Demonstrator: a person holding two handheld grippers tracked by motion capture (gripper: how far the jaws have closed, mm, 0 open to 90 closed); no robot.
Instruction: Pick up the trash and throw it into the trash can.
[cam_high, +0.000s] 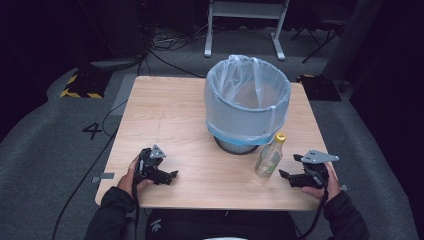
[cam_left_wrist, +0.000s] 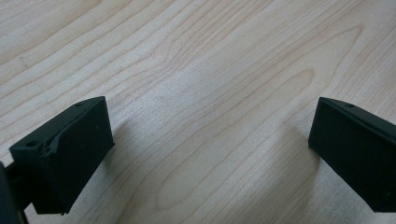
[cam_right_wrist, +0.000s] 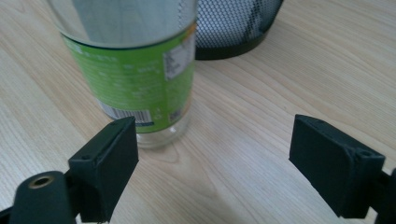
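bottle (cam_high: 270, 156) upright on counter (cam_high: 180, 120), just front-right of bin (cam_high: 247, 102) | right gripper (cam_high: 288, 176) right of bottle, fingers wide, empty | left gripper (cam_high: 171, 176) front-left of bin, fingers wide, empty

Left hand (cam_high: 131, 172): gripped the left gripper (cam_high: 172, 175) from behind, low at the near left.
Left jaws: stood wide apart, nothing between.
Right hand (cam_high: 322, 189): held the right gripper (cam_high: 283, 174) at the near right, pointing left.
Right jaws: spread wide, nothing clamped.
Forearms: dark sleeves, entered from the bottom edge.
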